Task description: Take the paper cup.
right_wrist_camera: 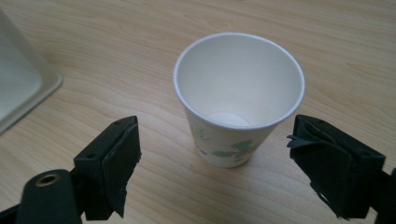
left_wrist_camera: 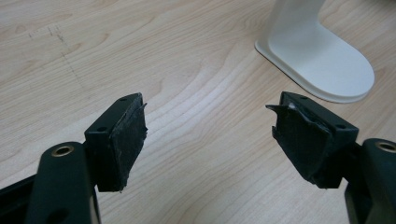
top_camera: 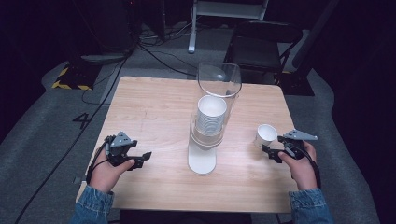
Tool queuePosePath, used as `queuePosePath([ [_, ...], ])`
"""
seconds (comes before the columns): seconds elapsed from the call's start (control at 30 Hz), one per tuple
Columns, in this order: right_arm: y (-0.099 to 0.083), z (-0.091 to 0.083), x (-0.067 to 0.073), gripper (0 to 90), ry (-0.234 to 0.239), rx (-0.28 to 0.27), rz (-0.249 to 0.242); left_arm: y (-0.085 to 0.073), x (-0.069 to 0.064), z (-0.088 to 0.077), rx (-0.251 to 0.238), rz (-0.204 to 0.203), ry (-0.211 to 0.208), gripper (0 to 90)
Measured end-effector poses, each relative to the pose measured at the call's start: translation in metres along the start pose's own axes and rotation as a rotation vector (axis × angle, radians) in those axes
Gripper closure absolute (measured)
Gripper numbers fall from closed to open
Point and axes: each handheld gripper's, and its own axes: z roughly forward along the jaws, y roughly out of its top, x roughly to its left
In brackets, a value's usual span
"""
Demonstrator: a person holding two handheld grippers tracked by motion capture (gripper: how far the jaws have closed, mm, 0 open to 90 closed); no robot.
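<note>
Here each hand-held gripper [top_camera: 144,158] [top_camera: 267,150] gapes empty over the wooden table [top_camera: 154,107], grey carpet [top_camera: 42,121] around.

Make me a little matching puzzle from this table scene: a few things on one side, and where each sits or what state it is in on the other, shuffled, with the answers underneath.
Things:
1. loose paper cup
2. stack of cups
3. left gripper
4. white base

Places or states:
A. open over bare wood, holding nothing
B. inside the clear tube of the dispenser
C. upright on the table, just ahead of the open right gripper
D. flat on the table at the foot of the dispenser

Pairs: 1-C, 2-B, 3-A, 4-D
</note>
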Motion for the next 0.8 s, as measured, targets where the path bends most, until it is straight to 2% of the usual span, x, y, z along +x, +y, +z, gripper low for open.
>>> queuePosePath([
  [0.17,0.004,-0.010,0.011,17.0,0.016,-0.022,-0.003,0.000,-0.002,-0.002,0.009,0.022,-0.023,25.4],
  [0.2,0.005,-0.014,0.019,17.6,0.035,-0.026,-0.019,0.001,-0.002,-0.002,0.015,0.031,-0.022,25.4],
  [0.27,0.005,-0.016,0.023,17.7,0.047,-0.024,-0.025,0.000,-0.004,-0.002,0.017,0.030,-0.023,25.3],
  [0.37,0.006,-0.021,0.038,18.6,0.087,-0.026,-0.051,0.000,-0.006,-0.001,0.018,0.034,-0.030,25.3],
  [0.4,0.006,-0.021,0.038,18.6,0.087,-0.026,-0.051,0.000,-0.007,-0.001,0.017,0.034,-0.031,25.3],
  [0.47,0.006,-0.022,0.050,18.9,0.119,-0.031,-0.071,0.000,-0.007,-0.001,0.022,0.042,-0.039,25.4],
  [0.53,0.006,-0.022,0.054,19.1,0.131,-0.033,-0.072,0.001,-0.008,-0.001,0.020,0.038,-0.045,25.3],
  [0.57,0.005,-0.020,0.061,19.2,0.168,-0.037,-0.075,0.001,-0.007,-0.002,0.018,0.052,-0.040,25.4],
  [0.6,0.005,-0.020,0.061,19.2,0.168,-0.037,-0.075,0.001,-0.007,-0.002,0.018,0.052,-0.040,25.4],
  [0.63,0.003,-0.016,0.067,19.7,0.202,-0.022,-0.070,0.001,-0.007,-0.002,0.018,0.060,-0.040,25.4],
  [0.67,0.001,-0.014,0.069,19.8,0.213,-0.017,-0.073,0.000,-0.008,-0.001,0.023,0.042,-0.051,25.4],
  [0.7,0.000,-0.011,0.072,19.8,0.218,-0.013,-0.081,0.000,-0.008,-0.001,0.023,0.042,-0.051,25.5],
  [0.8,-0.005,-0.004,0.080,19.9,0.246,-0.001,-0.103,0.000,-0.009,0.001,0.033,0.064,-0.059,25.5],
])
